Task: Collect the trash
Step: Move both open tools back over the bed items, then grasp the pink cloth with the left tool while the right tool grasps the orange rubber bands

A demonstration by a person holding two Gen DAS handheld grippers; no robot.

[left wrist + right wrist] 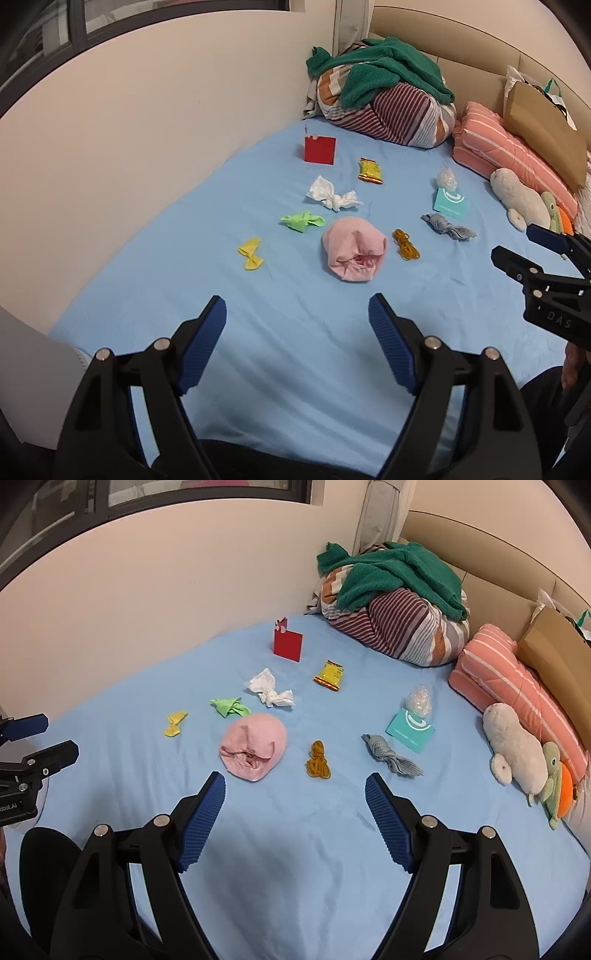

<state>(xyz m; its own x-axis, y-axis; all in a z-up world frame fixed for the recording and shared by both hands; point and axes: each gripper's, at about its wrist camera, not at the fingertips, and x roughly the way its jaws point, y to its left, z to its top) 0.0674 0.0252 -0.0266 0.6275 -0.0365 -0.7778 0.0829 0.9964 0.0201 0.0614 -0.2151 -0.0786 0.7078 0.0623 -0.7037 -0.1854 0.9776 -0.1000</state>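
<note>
Scraps lie scattered on the blue bed sheet (pixel 295 332): a crumpled white tissue (pixel 332 194), a green paper wad (pixel 303 220), a yellow paper wad (pixel 251 253), a yellow snack wrapper (pixel 370 170), a clear plastic wad (pixel 447 178), a teal card (pixel 450 205), a grey twisted cloth (pixel 448 226), orange rubber bands (pixel 405 244) and a red card (pixel 320 148). A pink pouch (pixel 354 253) with its mouth toward me lies in the middle. My left gripper (pixel 297 314) hovers open and empty short of the pouch. My right gripper (pixel 295 792) is open and empty too, near the pouch (pixel 254 746) and rubber bands (pixel 317 764).
A striped bundle under a green towel (pixel 388 70) fills the far corner. A pink striped pillow (pixel 509 158), a brown paper bag (pixel 546 129) and plush toys (pixel 521 199) line the right side. A white wall (pixel 147 110) borders the bed on the left.
</note>
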